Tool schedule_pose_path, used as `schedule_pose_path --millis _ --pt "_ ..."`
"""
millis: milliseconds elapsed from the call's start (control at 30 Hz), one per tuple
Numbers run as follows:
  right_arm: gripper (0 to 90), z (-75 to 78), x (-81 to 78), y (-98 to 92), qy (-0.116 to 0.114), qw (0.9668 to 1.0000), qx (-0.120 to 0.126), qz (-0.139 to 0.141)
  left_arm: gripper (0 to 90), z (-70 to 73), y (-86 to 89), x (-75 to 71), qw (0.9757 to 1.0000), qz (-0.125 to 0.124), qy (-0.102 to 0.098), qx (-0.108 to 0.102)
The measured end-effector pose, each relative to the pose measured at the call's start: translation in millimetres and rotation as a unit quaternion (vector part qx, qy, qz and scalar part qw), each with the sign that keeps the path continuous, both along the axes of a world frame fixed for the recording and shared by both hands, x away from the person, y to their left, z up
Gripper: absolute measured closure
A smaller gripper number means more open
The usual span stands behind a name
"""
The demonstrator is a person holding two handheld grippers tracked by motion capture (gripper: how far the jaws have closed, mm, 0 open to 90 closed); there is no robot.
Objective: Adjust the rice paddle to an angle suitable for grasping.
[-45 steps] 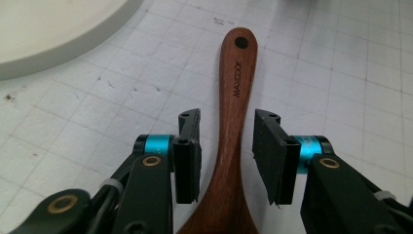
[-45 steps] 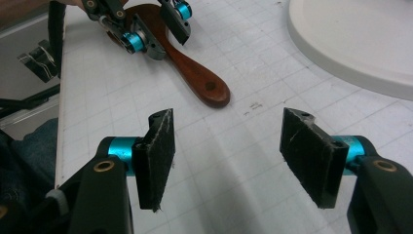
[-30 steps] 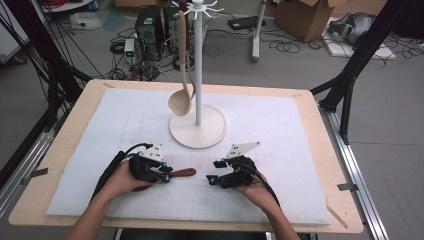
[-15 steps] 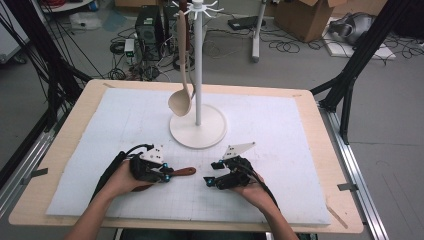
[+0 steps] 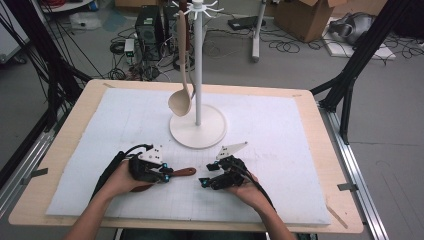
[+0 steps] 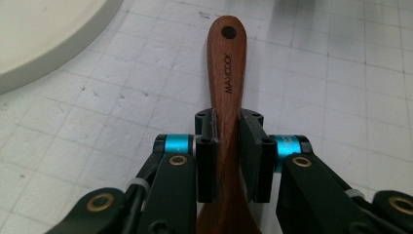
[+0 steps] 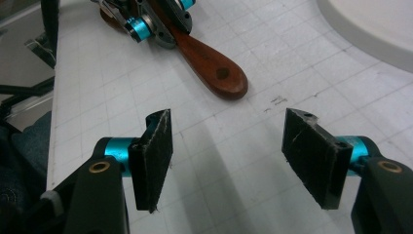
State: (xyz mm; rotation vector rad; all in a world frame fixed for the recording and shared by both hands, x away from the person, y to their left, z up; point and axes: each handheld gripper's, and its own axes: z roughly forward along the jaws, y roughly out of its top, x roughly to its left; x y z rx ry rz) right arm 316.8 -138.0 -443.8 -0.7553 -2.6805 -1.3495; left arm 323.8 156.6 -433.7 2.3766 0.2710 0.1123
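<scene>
1. Left gripper (image 5: 167, 174) sits lower left of centre in my high view. Its jaws have just closed on the handle of the brown wooden spoon (image 6: 225, 92); pads press both sides.
2. Spoon lies flat on the white mat (image 5: 280, 130), its handle end pointing right.
3. Right gripper (image 7: 226, 156) is lower centre, near the spoon tip, not touching. Its jaws are apart with nothing between.
4. White stand (image 5: 198, 127) is above centre on the tabletop (image 5: 330, 150), with a pale ladle (image 5: 180, 102) hanging from it.
</scene>
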Motion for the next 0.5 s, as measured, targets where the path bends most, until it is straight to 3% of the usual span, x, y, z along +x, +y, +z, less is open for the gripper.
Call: schedule_pose_path --millis 200,500 --pt "35.5 -0.1 0.8 1.8 -0.003 1.0000 0.001 0.003 76.3 -2.0 -2.2 1.1 1.0000 -0.002 0.008 -0.004" --pt "35.5 0.1 0.3 3.6 -0.001 1.0000 0.001 0.003 76.9 -2.6 -3.0 -0.4 1.0000 -0.003 -0.002 -0.001"
